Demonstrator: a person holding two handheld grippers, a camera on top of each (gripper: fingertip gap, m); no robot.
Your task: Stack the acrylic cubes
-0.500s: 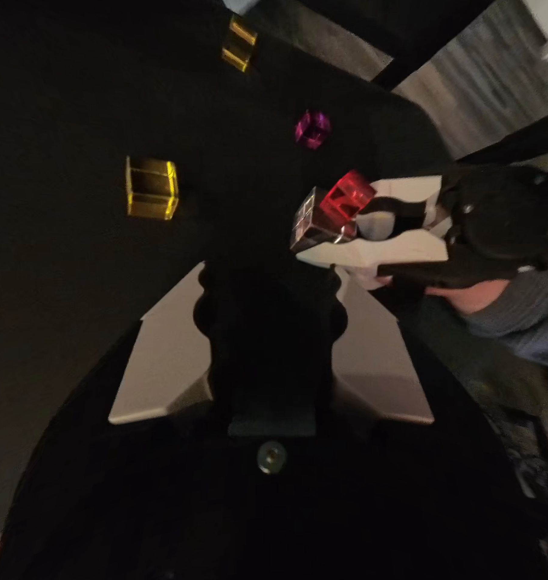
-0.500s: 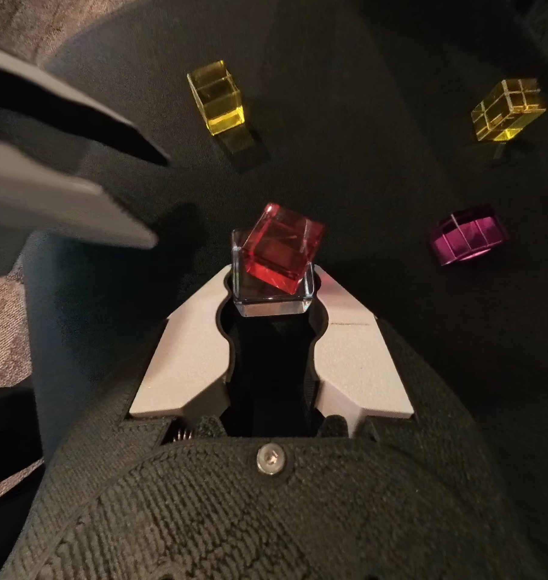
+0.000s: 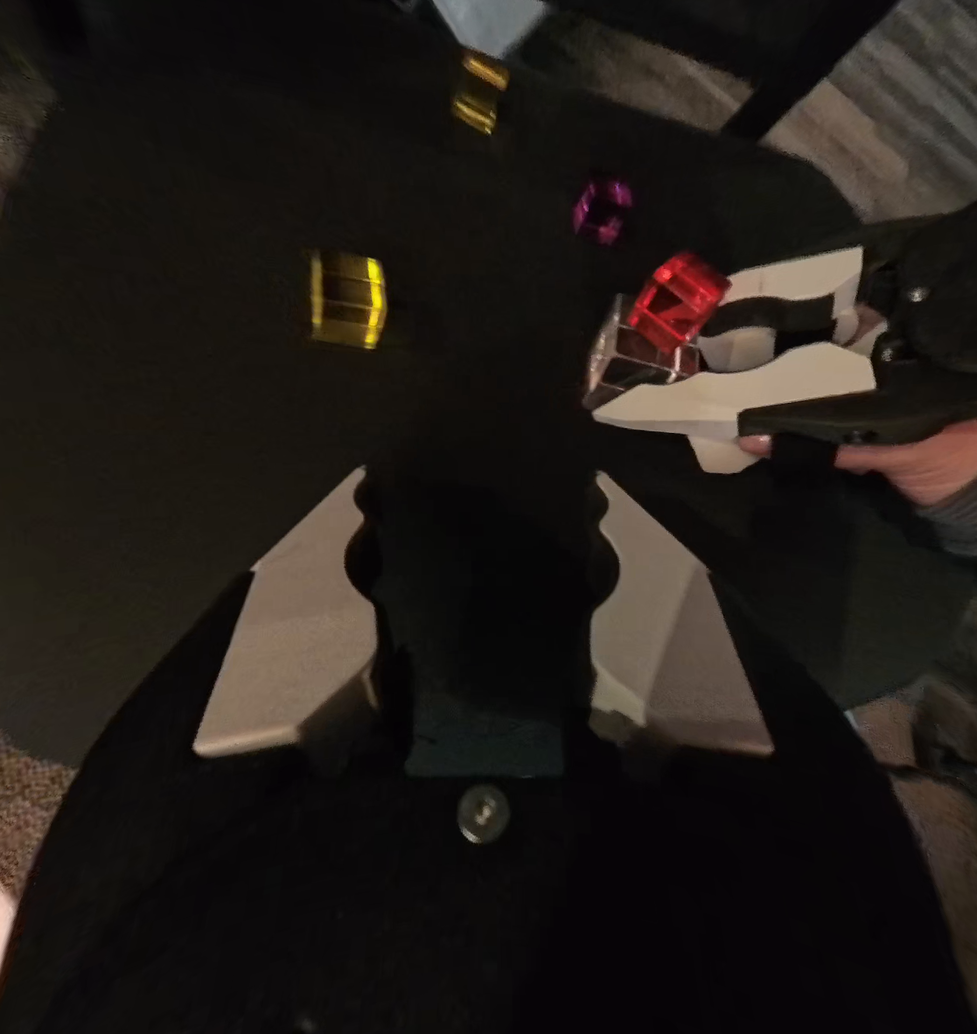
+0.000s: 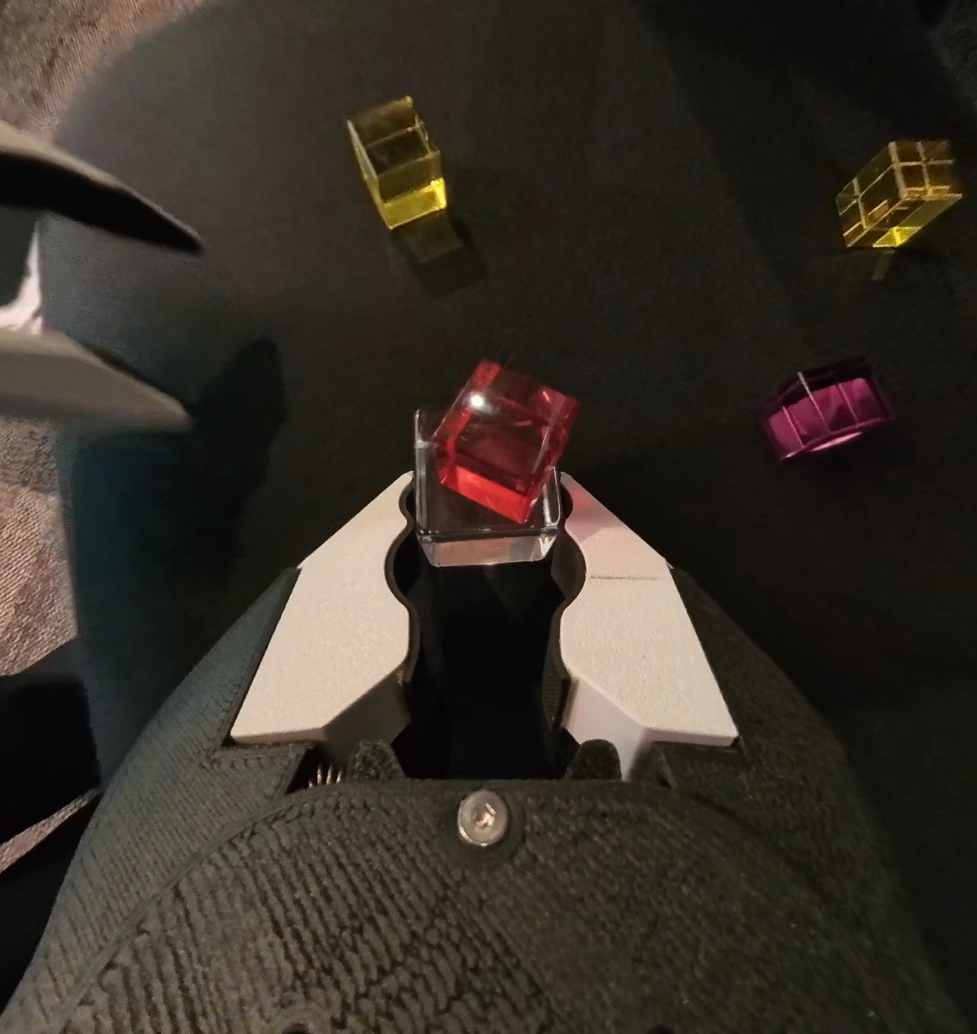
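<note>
Clear acrylic cube point(image 4: 486, 526) sits clamped between our right gripper point(image 4: 487, 503) fingertips, a red cube point(image 4: 508, 442) tilted on top — our left gripper point(image 3: 480, 481), jaws wide and empty, lies to its left, a yellow block point(image 3: 347, 297) ahead on the black cloth point(image 4: 643, 313).

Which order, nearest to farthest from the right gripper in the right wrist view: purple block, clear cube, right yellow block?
1. Clear cube, between the right gripper fingers.
2. Purple block, to the right.
3. Right yellow block, upper right, farthest.
</note>
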